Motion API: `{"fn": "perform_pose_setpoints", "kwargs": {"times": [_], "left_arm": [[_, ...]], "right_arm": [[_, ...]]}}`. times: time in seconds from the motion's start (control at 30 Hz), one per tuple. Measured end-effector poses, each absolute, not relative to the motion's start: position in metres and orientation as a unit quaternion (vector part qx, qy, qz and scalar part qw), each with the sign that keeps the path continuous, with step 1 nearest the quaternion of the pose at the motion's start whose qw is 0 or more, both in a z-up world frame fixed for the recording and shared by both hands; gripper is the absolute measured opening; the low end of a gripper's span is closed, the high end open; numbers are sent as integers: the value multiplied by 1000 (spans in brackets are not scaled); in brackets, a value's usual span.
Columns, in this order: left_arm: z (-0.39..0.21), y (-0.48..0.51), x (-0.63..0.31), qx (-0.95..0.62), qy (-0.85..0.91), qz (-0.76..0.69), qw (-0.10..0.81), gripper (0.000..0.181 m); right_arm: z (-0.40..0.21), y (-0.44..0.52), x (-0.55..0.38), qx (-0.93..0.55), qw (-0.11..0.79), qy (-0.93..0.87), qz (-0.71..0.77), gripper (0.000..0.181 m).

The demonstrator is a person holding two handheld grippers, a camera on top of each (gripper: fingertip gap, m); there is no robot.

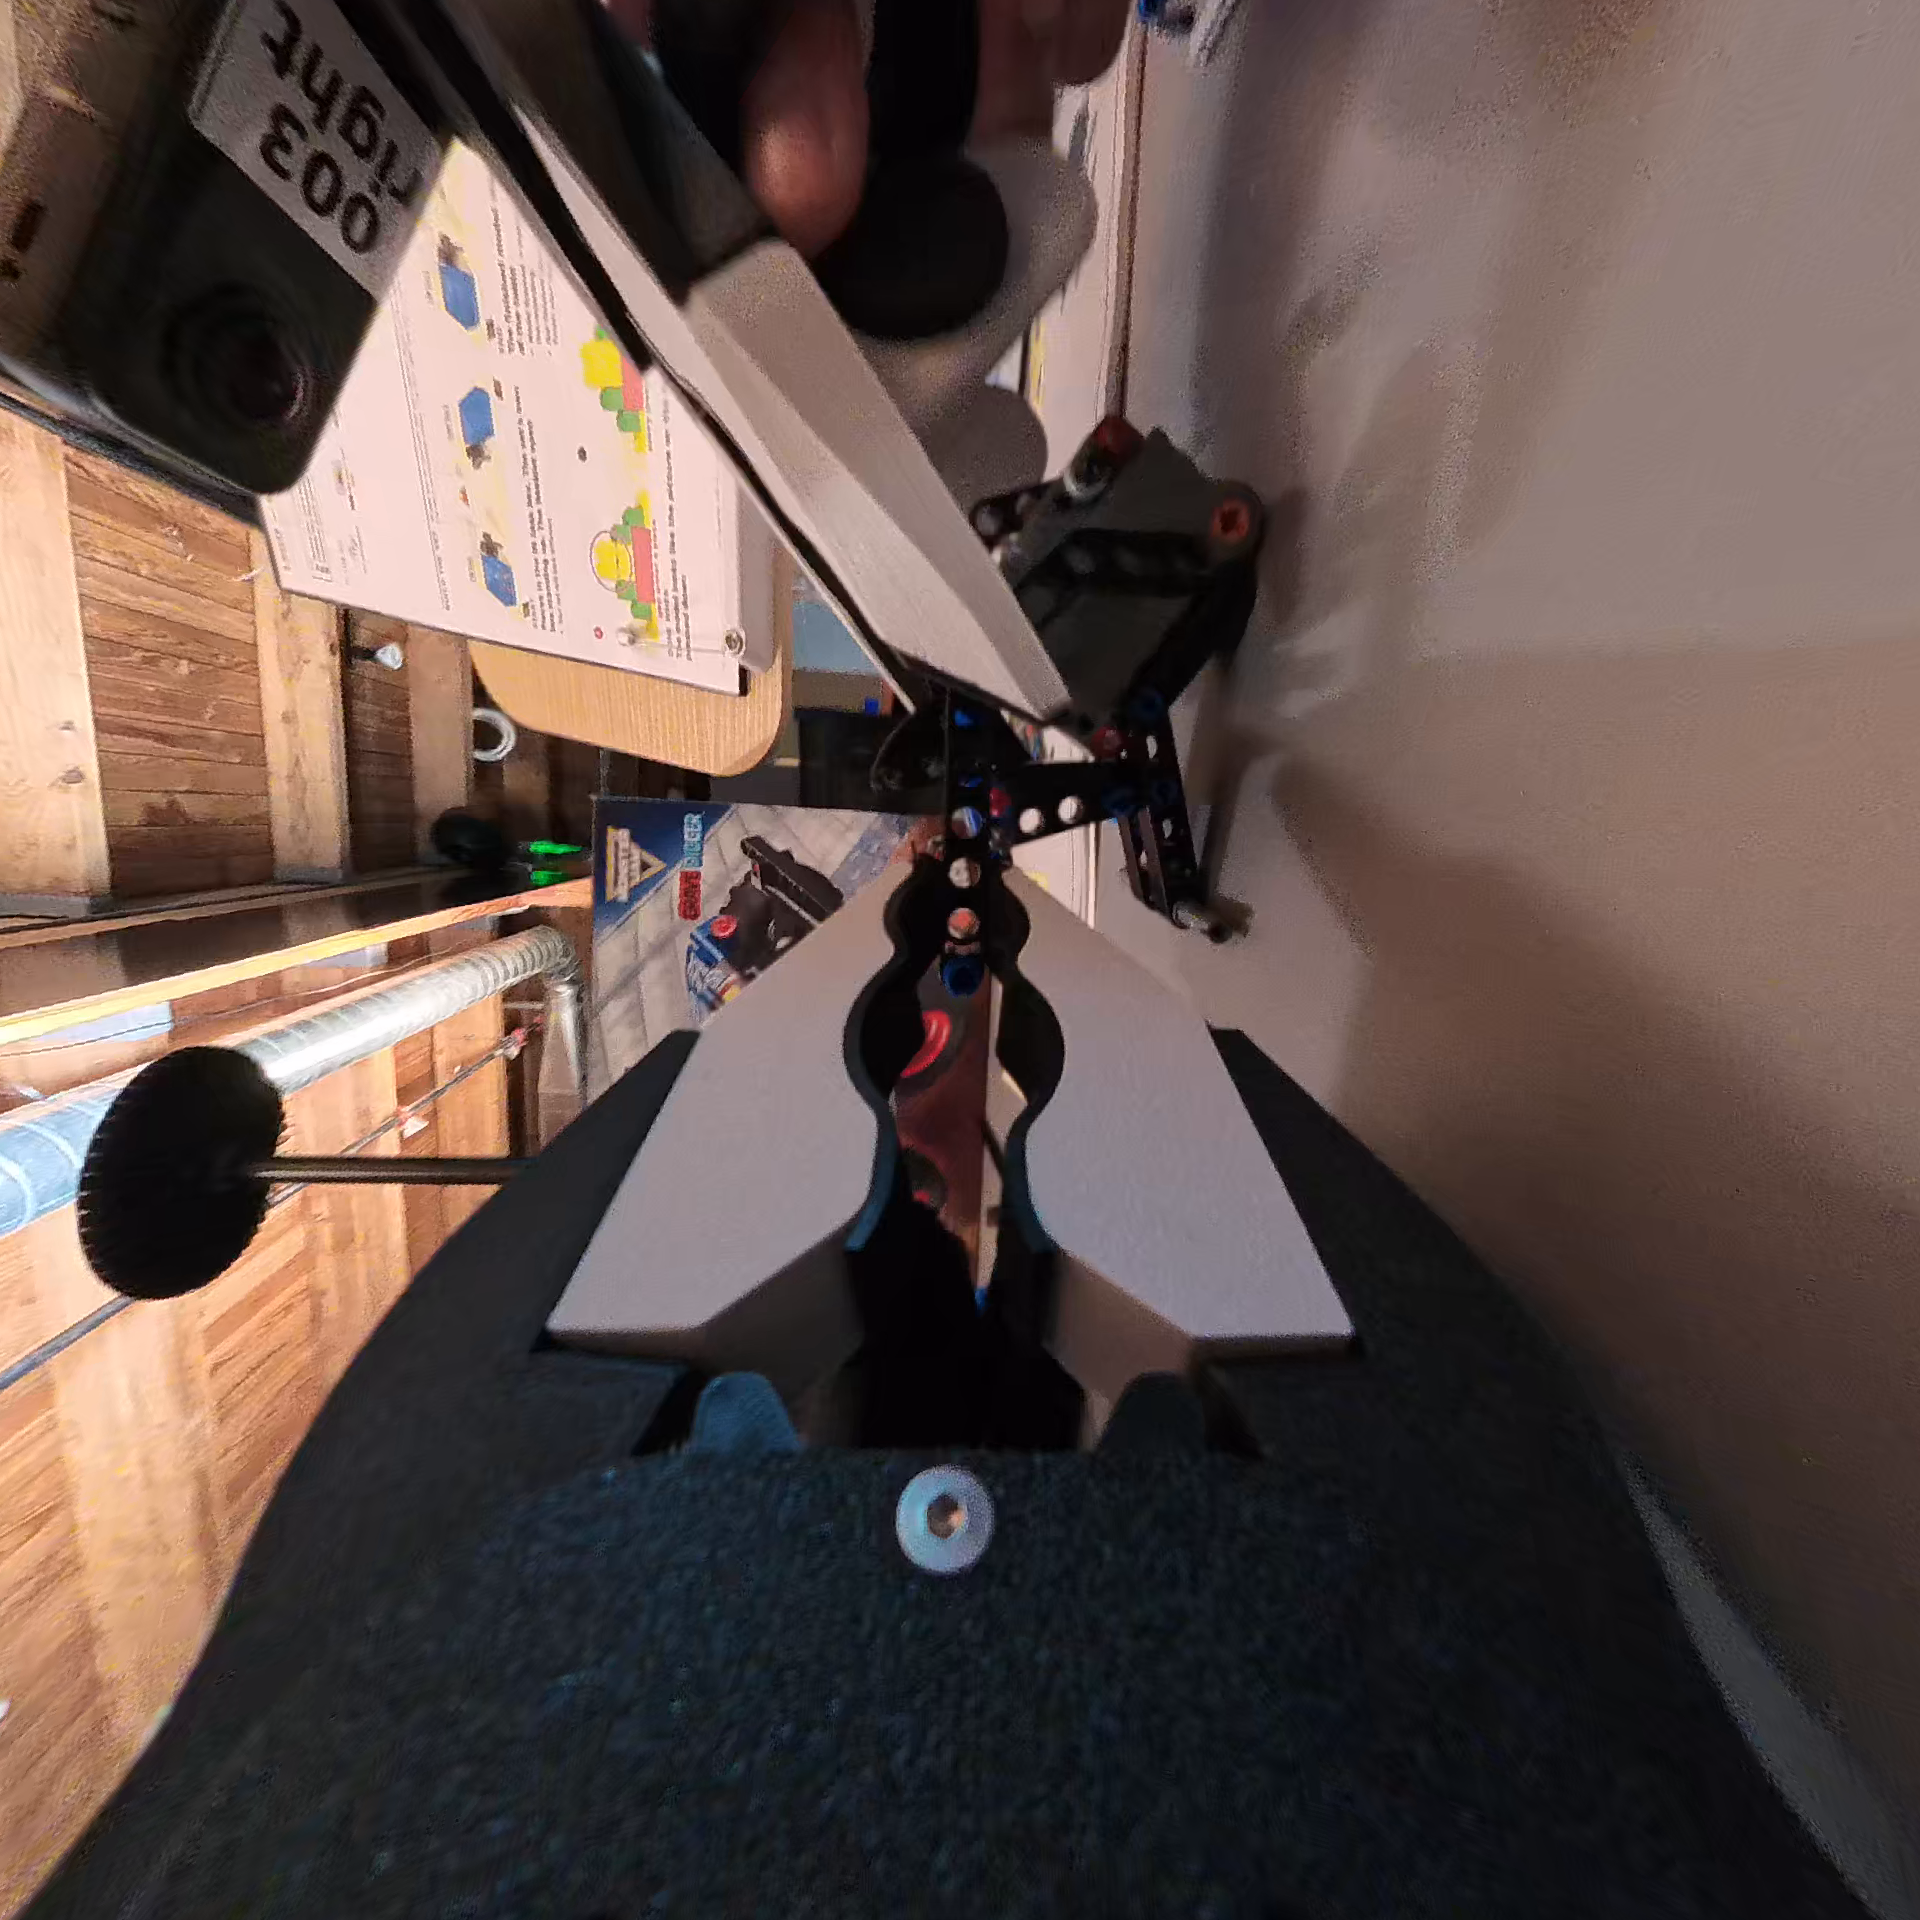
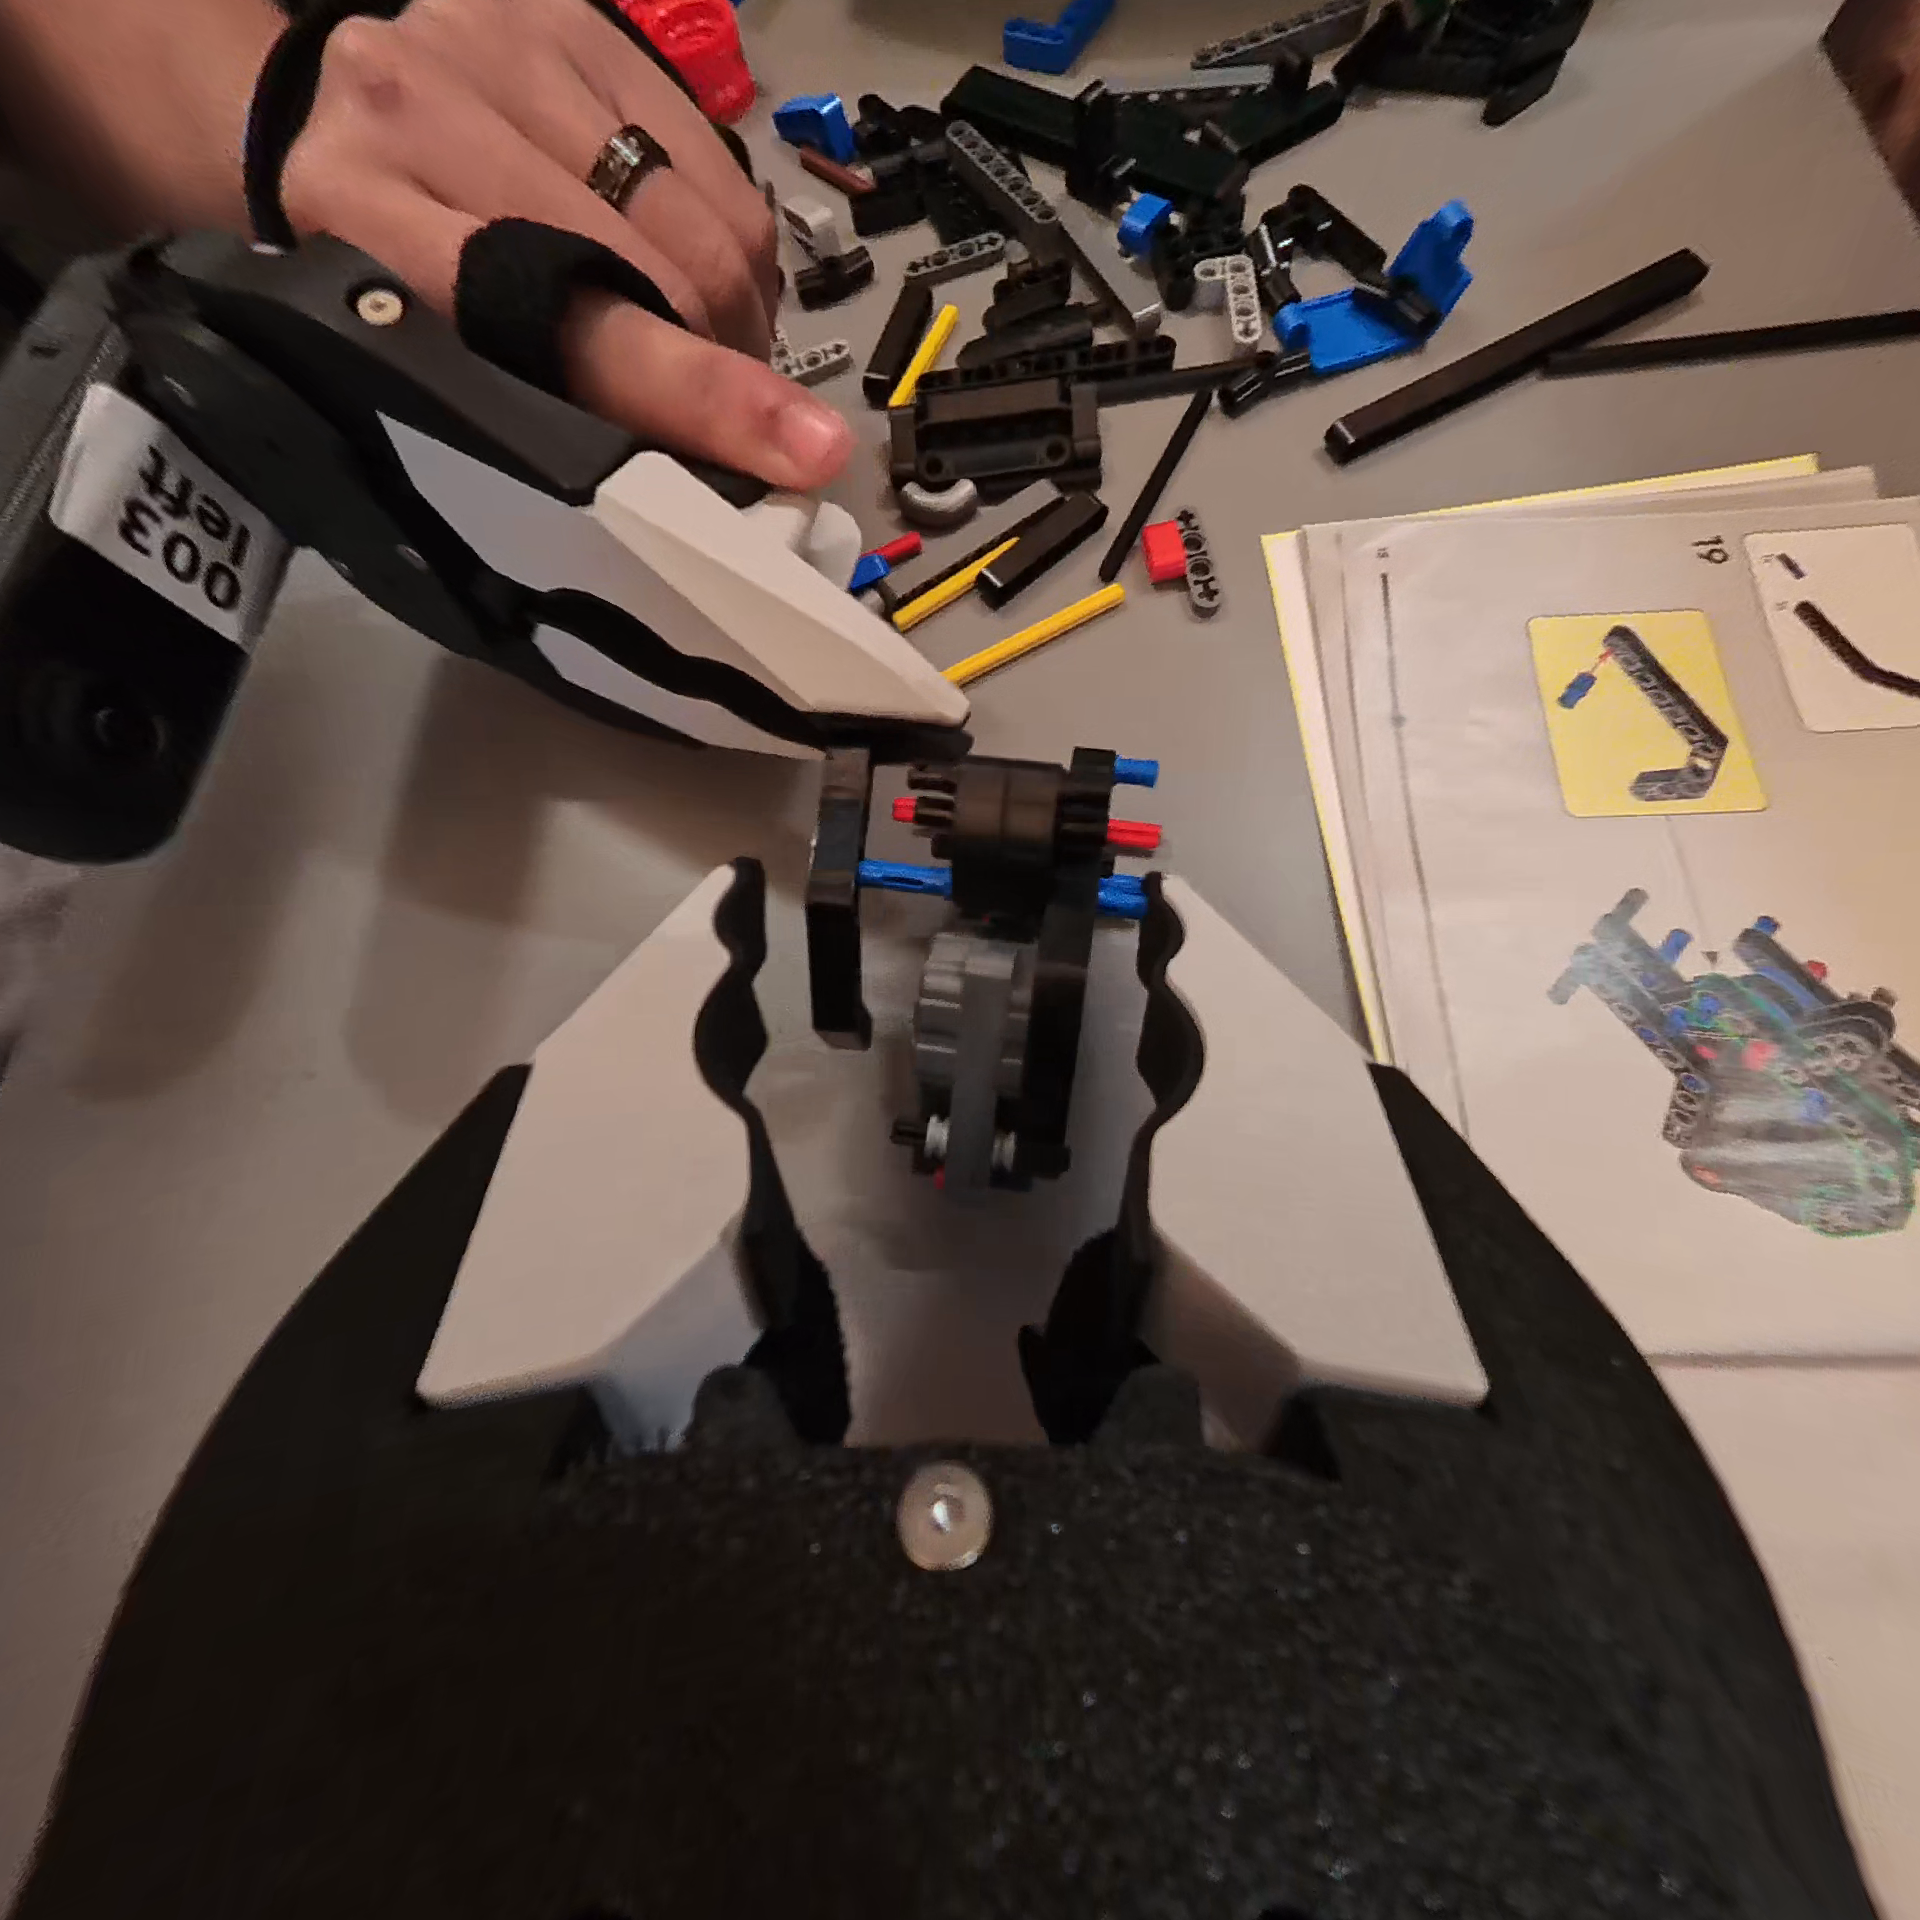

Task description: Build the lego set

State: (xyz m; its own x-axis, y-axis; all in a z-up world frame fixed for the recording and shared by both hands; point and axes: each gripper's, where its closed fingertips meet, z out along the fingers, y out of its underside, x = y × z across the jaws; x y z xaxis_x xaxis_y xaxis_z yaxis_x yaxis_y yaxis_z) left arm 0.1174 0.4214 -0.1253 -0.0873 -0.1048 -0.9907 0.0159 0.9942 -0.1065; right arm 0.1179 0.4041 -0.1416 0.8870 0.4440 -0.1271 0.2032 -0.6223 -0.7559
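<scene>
Right wrist view: my two grippers meet at a small lego assembly (image 2: 987, 966) standing on the grey table (image 2: 312, 935), centre frame.

My right gripper (image 2: 951, 894) is spread wide, fingers either side of the assembly, not squeezing. My left gripper (image 2: 935, 727), reaching in from upper left, is pinched onto the assembly's black beam (image 2: 840, 894). Loose lego pieces (image 2: 1091, 260) lie along the top; an instruction booklet (image 2: 1662, 935) at right.
</scene>
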Motion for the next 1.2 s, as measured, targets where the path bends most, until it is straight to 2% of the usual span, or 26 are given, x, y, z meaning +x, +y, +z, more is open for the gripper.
{"fn": "perform_pose_setpoints", "kwargs": {"times": [0.03,0.4,0.53,0.57,0.63,0.77,0.83,0.87,0.93,0.97,1.07,1.1,1.13,1.17,1.2], "left_arm": [[-125,422,118,-29,733,-30,679,5],[-124,415,117,-62,734,-22,676,5],[-117,417,117,-87,729,-41,678,5],[-114,418,116,-93,725,-46,681,5],[-106,418,114,-101,714,-64,690,5],[-98,412,110,-96,702,-88,700,5],[-100,409,110,-97,706,-96,695,5],[-103,406,109,-94,711,-105,689,6],[-116,398,107,-103,744,-157,641,8],[-123,393,105,-108,767,-191,603,20],[-117,399,100,-159,791,-271,526,32],[-109,400,97,-177,790,-306,502,31],[-105,400,94,-198,792,-333,473,20],[-105,399,92,-215,801,-351,435,17],[-109,398,90,-227,813,-359,398,20]], "right_arm": [[-142,404,118,-887,396,-182,154,71],[-147,400,121,-894,384,-183,142,64],[-132,389,134,-903,372,-199,78,72],[-121,386,134,-900,381,-200,72,68],[-103,380,125,-887,408,-202,78,45],[-105,374,95,-878,409,-209,133,32],[-108,374,96,-878,414,-206,127,8],[-108,372,98,-878,417,-201,124,7],[-116,366,101,-887,399,-193,130,7],[-118,365,102,-886,402,-193,126,7],[-123,364,105,-890,398,-196,104,6],[-122,366,105,-890,400,-198,95,6],[-122,366,105,-892,396,-201,88,6],[-124,367,105,-893,392,-205,81,7],[-126,368,106,-895,386,-209,72,7]]}}
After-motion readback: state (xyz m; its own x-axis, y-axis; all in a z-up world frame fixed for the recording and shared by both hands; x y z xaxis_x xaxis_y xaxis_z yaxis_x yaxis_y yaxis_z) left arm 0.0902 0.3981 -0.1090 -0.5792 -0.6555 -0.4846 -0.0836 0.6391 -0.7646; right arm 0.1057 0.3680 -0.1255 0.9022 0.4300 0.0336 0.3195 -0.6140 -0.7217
